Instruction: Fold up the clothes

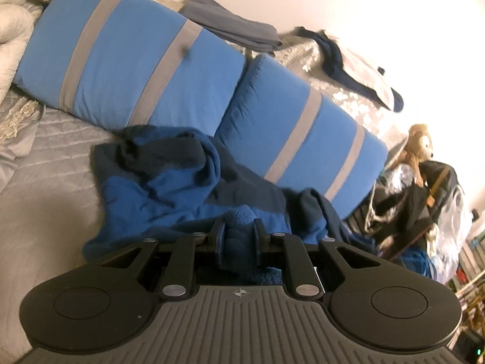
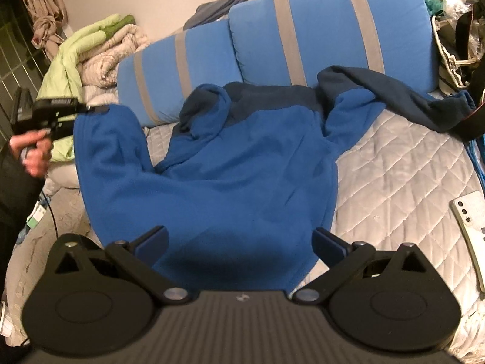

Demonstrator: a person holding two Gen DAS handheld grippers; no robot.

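A blue fleece jacket point(image 2: 242, 166) with a navy collar and navy sleeve ends lies spread on the quilted grey bed cover point(image 2: 394, 176), its collar against the pillows. My left gripper point(image 1: 239, 227) is shut on a bunch of the blue fleece point(image 1: 169, 188). In the right wrist view the left gripper point(image 2: 97, 109), held by a hand point(image 2: 33, 151), lifts the jacket's left sleeve up at the left side. My right gripper point(image 2: 241, 242) is open, its fingers straddling the jacket's bottom hem with fabric lying between them.
Two blue pillows with grey stripes point(image 2: 318, 30) lean along the back of the bed. A phone point(image 2: 473, 227) lies on the cover at the right. A green and beige quilt pile point(image 2: 100, 45) sits back left. Folded grey clothes point(image 1: 233, 27), a stuffed bear point(image 1: 418, 145) and bags crowd the far side.
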